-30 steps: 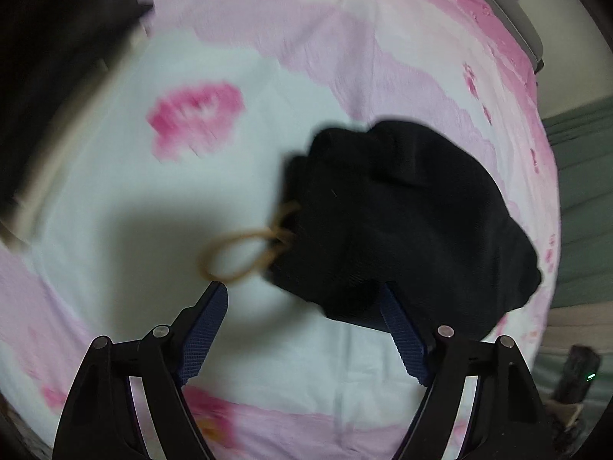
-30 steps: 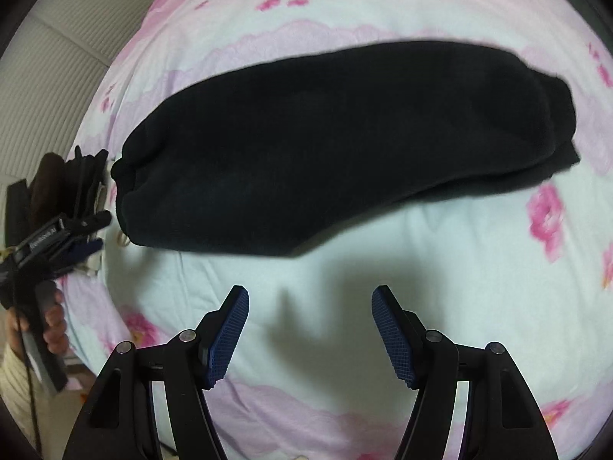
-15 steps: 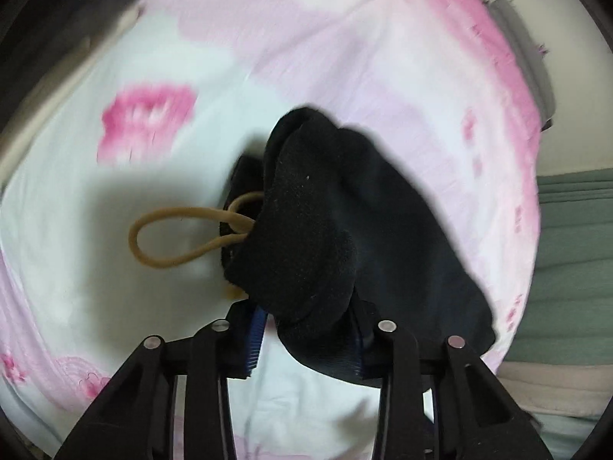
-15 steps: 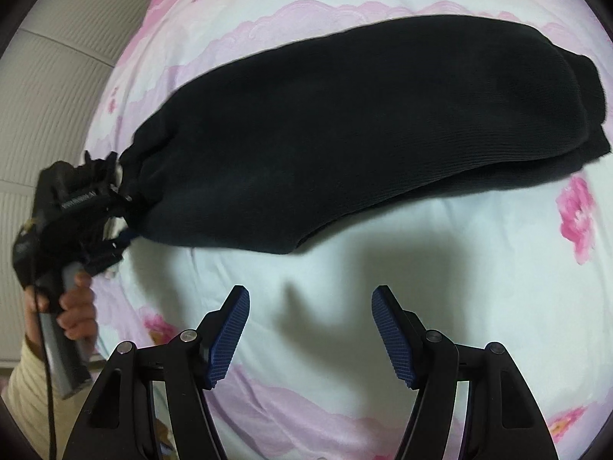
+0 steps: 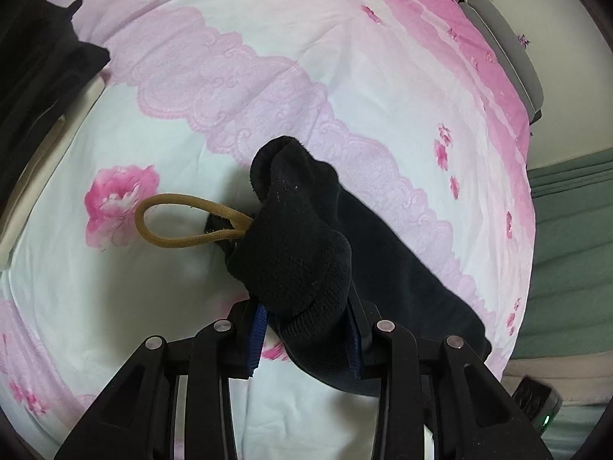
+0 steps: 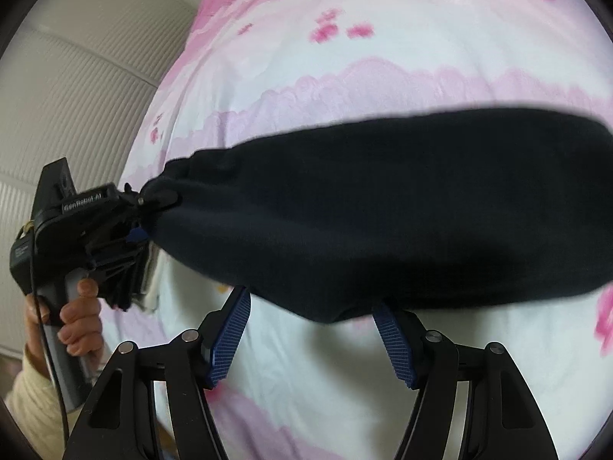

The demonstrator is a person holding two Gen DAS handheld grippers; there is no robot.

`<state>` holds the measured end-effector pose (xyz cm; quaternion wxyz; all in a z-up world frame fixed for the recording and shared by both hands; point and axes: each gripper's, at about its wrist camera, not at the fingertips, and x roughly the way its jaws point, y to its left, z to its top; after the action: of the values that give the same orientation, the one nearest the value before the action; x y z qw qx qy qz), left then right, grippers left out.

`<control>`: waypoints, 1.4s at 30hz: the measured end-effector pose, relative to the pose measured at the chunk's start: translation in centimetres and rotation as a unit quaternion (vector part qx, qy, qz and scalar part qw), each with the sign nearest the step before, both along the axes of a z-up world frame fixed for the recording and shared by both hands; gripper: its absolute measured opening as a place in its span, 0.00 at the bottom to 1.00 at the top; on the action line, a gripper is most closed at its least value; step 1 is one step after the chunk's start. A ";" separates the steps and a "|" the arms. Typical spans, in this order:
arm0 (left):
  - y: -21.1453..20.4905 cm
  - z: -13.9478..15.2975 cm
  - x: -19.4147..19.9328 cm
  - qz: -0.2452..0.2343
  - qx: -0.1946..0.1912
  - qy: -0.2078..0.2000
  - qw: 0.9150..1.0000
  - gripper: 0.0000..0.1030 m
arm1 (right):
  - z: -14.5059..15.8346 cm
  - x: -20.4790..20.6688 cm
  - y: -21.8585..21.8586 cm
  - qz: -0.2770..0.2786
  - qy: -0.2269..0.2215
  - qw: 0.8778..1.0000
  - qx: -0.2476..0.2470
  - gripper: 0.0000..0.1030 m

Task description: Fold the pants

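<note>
Black knit pants (image 6: 383, 207) lie folded lengthwise in a long band on a pink and white floral bedsheet (image 6: 383, 38). My left gripper (image 5: 306, 329) is shut on the waistband end of the pants (image 5: 299, 253), from which a tan drawstring loop (image 5: 180, 222) sticks out to the left. That gripper also shows in the right wrist view (image 6: 145, 214), pinching the pants' left end. My right gripper (image 6: 310, 318) is open, its blue pads at the near edge of the pants' middle, the right pad tip under the fabric.
A dark garment pile (image 5: 34, 61) lies at the upper left in the left wrist view. A ribbed white wall or headboard (image 6: 76, 76) is left of the bed. A green curtain or cloth (image 5: 571, 249) hangs past the bed's right edge.
My left gripper closed on the pants' waistband end and lifted it slightly. My right gripper moved forward to the pants' near edge and stayed open.
</note>
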<state>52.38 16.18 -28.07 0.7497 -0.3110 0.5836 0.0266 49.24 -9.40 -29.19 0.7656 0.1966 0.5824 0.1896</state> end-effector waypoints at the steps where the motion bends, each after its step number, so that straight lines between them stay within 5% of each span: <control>1: 0.2 -0.2 -0.4 0.000 0.000 0.002 1.000 0.34 | -0.2 0.3 0.2 0.001 -0.002 1.000 -0.001 0.65; 7: 0.8 -2.2 -3.4 -0.004 0.017 0.025 1.000 0.34 | -3.8 0.6 1.5 -0.007 0.060 0.998 0.007 0.65; 12: 2.9 -3.3 -5.5 0.018 0.051 0.044 0.998 0.34 | -1.7 -1.2 2.8 0.020 0.033 0.999 -0.001 0.48; 16: 4.1 -5.0 -6.3 0.025 0.025 0.068 0.997 0.35 | -2.6 -1.9 4.6 0.066 0.047 0.997 -0.015 0.43; 20: 3.1 -4.6 -6.1 -0.011 0.091 0.076 0.993 0.53 | -3.5 -2.1 4.9 0.069 0.064 0.995 -0.034 0.45; 24: 1.8 -1.9 -6.7 -0.064 0.179 0.069 0.979 0.59 | -1.7 -3.5 3.2 0.062 0.073 0.995 -0.016 0.61; 29: -1.1 2.4 -9.2 -0.130 0.243 0.022 0.961 0.66 | 1.4 -6.1 -2.4 -0.004 0.043 0.999 -0.032 0.65; 34: -6.6 3.7 -10.0 -0.187 0.217 -0.017 0.958 0.66 | 3.1 -7.1 -11.0 -0.119 0.025 0.990 -0.068 0.81; 42: -16.8 3.1 -7.8 -0.277 0.190 -0.041 0.941 0.66 | 1.8 -4.8 -19.8 -0.248 0.024 0.965 -0.078 0.81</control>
<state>44.59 -0.64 -24.98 0.7954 0.0101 0.6000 -0.0848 44.40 -29.16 -27.43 0.7873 0.2793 0.5467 -0.0570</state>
